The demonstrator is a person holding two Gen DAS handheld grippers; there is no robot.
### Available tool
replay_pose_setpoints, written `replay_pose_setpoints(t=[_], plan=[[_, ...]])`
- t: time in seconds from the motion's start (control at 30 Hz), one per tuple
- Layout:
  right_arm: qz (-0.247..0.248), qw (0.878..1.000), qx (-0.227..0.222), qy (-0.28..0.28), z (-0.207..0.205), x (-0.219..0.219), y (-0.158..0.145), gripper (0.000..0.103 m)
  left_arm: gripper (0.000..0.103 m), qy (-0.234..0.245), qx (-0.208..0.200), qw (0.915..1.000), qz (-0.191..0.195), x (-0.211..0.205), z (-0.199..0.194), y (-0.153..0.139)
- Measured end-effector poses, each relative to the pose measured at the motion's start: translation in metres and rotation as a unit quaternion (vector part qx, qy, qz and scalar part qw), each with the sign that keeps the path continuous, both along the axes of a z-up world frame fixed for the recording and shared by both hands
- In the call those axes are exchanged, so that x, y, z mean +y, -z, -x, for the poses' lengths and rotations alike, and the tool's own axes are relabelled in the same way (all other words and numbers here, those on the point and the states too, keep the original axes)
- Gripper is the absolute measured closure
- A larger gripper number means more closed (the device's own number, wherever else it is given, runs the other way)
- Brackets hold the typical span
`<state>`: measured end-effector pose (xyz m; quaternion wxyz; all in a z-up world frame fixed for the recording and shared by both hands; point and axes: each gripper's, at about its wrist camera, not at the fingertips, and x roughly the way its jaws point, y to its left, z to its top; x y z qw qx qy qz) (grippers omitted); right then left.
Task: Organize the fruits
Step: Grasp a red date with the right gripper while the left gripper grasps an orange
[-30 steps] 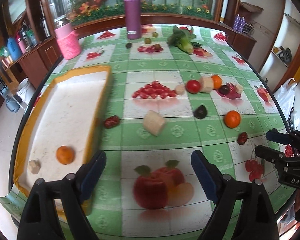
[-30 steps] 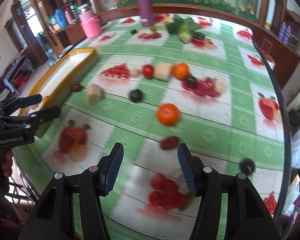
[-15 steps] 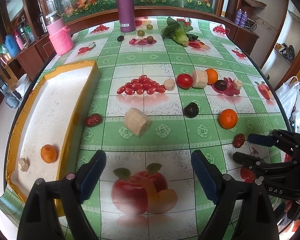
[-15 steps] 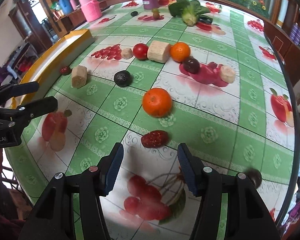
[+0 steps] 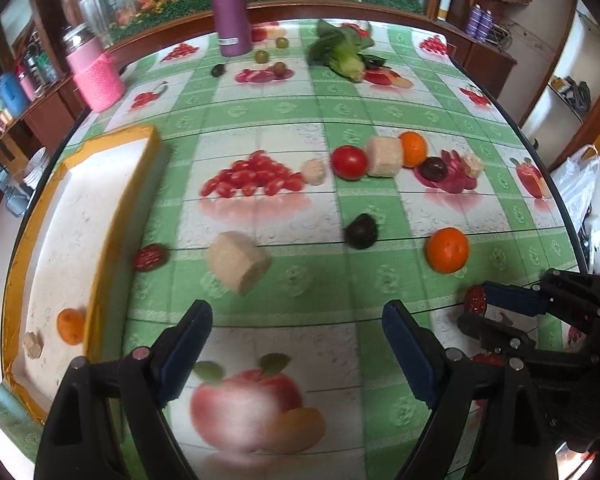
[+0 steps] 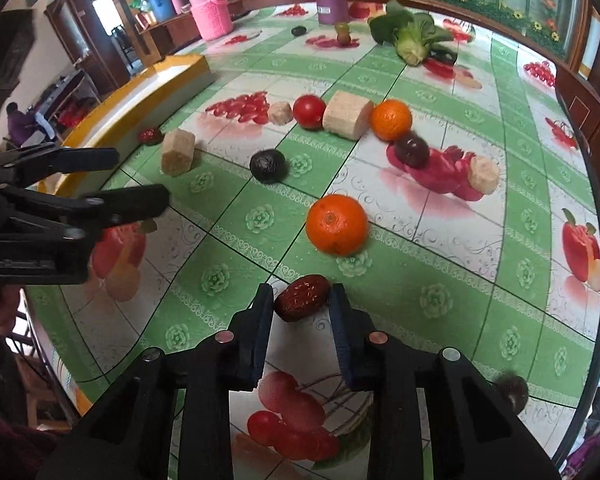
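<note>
Right gripper [image 6: 300, 308] pinches a date [image 6: 303, 297], lower centre; left gripper [image 5: 296, 344] gapes empty. Tray [image 5: 100, 208] holds two fruits; many remain.

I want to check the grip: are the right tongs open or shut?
Shut on the red date: both pads of the right tongs touch its ends.
</note>
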<state>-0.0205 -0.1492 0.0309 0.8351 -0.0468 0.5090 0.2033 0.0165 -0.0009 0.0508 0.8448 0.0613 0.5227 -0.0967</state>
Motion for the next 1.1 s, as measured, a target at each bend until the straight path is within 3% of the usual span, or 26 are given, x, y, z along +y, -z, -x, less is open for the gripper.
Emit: replay_pose_setpoints(t=[0.23, 0.47, 0.5, 0.57, 0.6, 0.63, 0.77, 1.1], plan=[[0.006, 0.999, -0.01, 0.037, 0.017, -0.036, -0.006, 0.075, 0.014, 0.069, 0.017, 0.9975, 0.0, -0.061, -0.01, 0.003], [-0.018, 0.996, 0.003, 0.083, 0.028, -0.067, -0.005, 0.075, 0.014, 0.095, 0.043, 0.9946, -0.003, -0.105, -0.022, 0.02], [-0.021, 0.996, 0.003, 0.088, 0.03, -0.07, -0.005, 0.075, 0.016, 0.096, 0.043, 0.9944, -0.002, -0.109, -0.023, 0.023], [-0.023, 0.995, 0.002, 0.097, 0.033, -0.075, -0.006, 0.075, 0.039, 0.097, 0.056, 0.9937, 0.007, -0.113, -0.028, 0.03], [-0.026, 0.995, 0.002, 0.101, 0.033, -0.076, -0.007, 0.075, 0.054, 0.096, 0.069, 0.9928, 0.017, -0.113, -0.03, 0.034], [-0.027, 0.994, 0.002, 0.103, 0.034, -0.078, -0.006, 0.075, 0.065, 0.095, 0.05, 0.994, 0.018, -0.112, -0.029, 0.031], [-0.028, 0.993, -0.003, 0.112, 0.04, -0.08, -0.01, 0.075, 0.065, 0.083, 0.069, 0.9926, 0.055, -0.1, -0.028, 0.026], [-0.02, 0.994, -0.034, 0.1, 0.041, -0.054, -0.032, 0.075, 0.065, 0.051, 0.032, 0.9943, 0.088, -0.033, 0.005, -0.009]])
